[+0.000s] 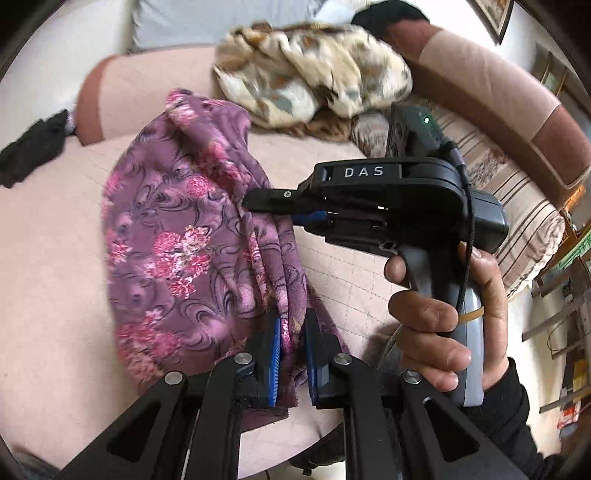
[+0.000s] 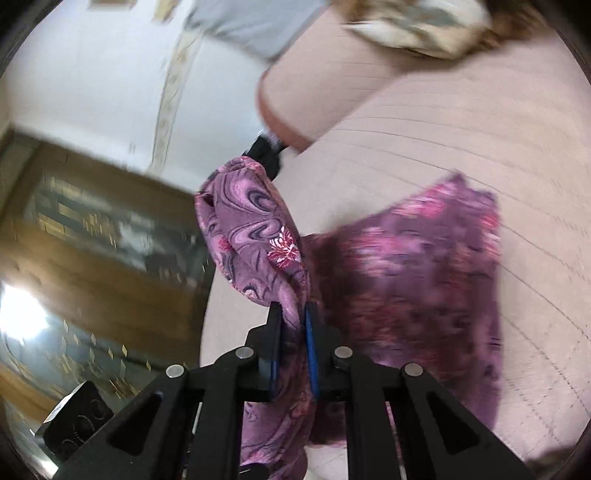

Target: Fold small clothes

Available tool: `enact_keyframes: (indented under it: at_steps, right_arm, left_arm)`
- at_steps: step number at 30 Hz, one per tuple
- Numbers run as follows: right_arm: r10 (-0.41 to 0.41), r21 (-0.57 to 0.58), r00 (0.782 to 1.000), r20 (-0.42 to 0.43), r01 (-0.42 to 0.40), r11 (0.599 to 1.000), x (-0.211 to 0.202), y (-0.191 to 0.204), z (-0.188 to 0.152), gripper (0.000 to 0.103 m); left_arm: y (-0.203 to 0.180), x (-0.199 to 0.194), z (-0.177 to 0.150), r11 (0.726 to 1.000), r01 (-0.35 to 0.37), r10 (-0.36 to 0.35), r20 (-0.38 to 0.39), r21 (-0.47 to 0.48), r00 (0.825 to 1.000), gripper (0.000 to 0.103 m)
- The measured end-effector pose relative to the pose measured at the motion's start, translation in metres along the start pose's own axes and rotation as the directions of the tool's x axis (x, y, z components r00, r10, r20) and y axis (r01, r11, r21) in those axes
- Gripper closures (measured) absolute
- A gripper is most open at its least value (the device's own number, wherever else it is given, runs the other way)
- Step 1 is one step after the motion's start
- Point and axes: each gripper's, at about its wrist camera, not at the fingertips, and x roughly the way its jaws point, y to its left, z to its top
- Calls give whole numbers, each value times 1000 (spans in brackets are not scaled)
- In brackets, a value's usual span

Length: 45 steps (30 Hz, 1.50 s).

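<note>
Counted around the pink sofa seat [image 1: 55,240]: one purple floral garment [image 1: 177,236] lying on it, one cream-and-brown patterned garment [image 1: 314,77] heaped behind that, one small black cloth [image 1: 33,151] at the seat's far left edge, one grey cushion [image 1: 207,22] at the back, and one striped cushion [image 1: 517,192] on the right. Two grippers are in view, the left gripper [image 1: 291,332] and the right gripper [image 2: 294,321], and one hand [image 1: 447,314].

— Where is open room showing for a gripper?

— The pale pink quilted sofa seat [image 1: 48,240] is lying bare to the left of the purple floral garment [image 1: 177,236].

— What is blocking the way?

— A crumpled cream-and-brown patterned blanket [image 1: 314,77] is heaping up behind, a black bundle of cloth [image 1: 33,151] is sitting far left, and the right gripper [image 1: 255,201] is crossing just right of the garment.
</note>
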Motion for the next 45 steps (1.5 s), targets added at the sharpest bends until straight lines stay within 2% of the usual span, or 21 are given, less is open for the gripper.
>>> enact_keyframes:
  at_steps: [5, 10, 12, 13, 15, 17, 19, 21, 22, 23, 24, 25, 26, 31, 32, 34, 36, 39, 40, 43, 45]
  right_arm:
    - [-119, 110, 992, 34, 115, 987, -14, -33, 20, 100]
    - [-208, 191, 978, -6, 205, 960, -13, -56, 23, 100]
    - [-213, 207, 977, 6, 207, 956, -11, -59, 24, 95]
    - [-203, 216, 979, 10, 196, 957, -15, -60, 25, 89]
    - [-183, 227, 983, 18, 175, 958, -21, -64, 22, 38]
    - [-222, 189, 975, 6, 217, 958, -15, -58, 22, 38]
    - [-255, 137, 967, -22, 256, 957, -2, -49, 20, 42]
    - [-269, 89, 961, -58, 274, 958, 8, -40, 16, 63]
    - [-282, 60, 956, -82, 287, 956, 17, -35, 15, 66]
    - [-319, 26, 942, -103, 323, 946, 26, -31, 14, 72]
    - [-397, -15, 910, -119, 399, 917, 36, -29, 13, 76]
    - [-471, -38, 873, -122, 471, 882, 40, -31, 13, 95]
    - [-497, -41, 859, -120, 496, 867, 44, -28, 14, 99]
    - [-432, -20, 901, -34, 431, 902, 15, -20, 19, 100]
    - [-428, -2, 903, -44, 428, 904, 16, -24, 20, 100]
    - [-454, 20, 886, -96, 457, 889, 26, -39, 19, 100]
    - [-467, 51, 874, -131, 477, 878, 32, -49, 20, 97]
    - [-479, 54, 873, -96, 485, 873, 26, -43, 23, 77]
    - [-491, 45, 868, -75, 495, 868, 22, -40, 23, 75]
    - [-445, 44, 895, -10, 445, 894, 9, -29, 24, 72]
    - [-390, -9, 920, 46, 391, 920, 3, -9, 24, 58]
  left_arm:
    - [-12, 47, 8, 1000, 6, -8, -80, -25, 997, 93]
    - [-22, 83, 6, 999, -9, 4, -139, -35, 990, 93]
    - [-18, 93, 1, 998, -25, 16, -163, -51, 986, 93]
    - [-16, 96, -1, 998, -24, 13, -168, -63, 986, 93]
    - [-12, 98, -3, 996, -11, -5, -170, -89, 985, 92]
    - [-12, 93, -6, 996, -13, -2, -166, -85, 986, 92]
    - [-12, 92, -7, 997, -21, 8, -165, -79, 986, 92]
    - [-13, 90, -10, 997, -31, 20, -161, -65, 987, 92]
    - [-17, 96, -7, 998, -35, 25, -160, -58, 987, 92]
    - [-19, 96, -7, 998, -37, 28, -157, -56, 987, 92]
    - [-19, 96, -7, 998, -37, 28, -157, -55, 987, 92]
    - [-22, 97, -5, 998, -37, 28, -157, -55, 987, 92]
    - [-23, 96, -4, 998, -35, 25, -158, -60, 987, 92]
    - [-37, 70, 7, 999, -16, 13, -76, -44, 997, 92]
    - [-38, 74, 7, 999, -25, 21, -82, -40, 996, 91]
    - [-37, 90, 1, 998, -53, 49, -148, -23, 988, 88]
    - [-34, 95, -6, 998, -58, 53, -186, -19, 981, 82]
    - [-27, 67, -11, 999, 13, -19, -140, -46, 990, 60]
    - [-22, 53, -11, 998, 28, -35, -119, -58, 992, 51]
    - [-2, 10, -2, 996, 6, -9, -28, -88, 1000, 32]
    - [24, -13, 8, 990, -27, 31, 26, -137, 999, 24]
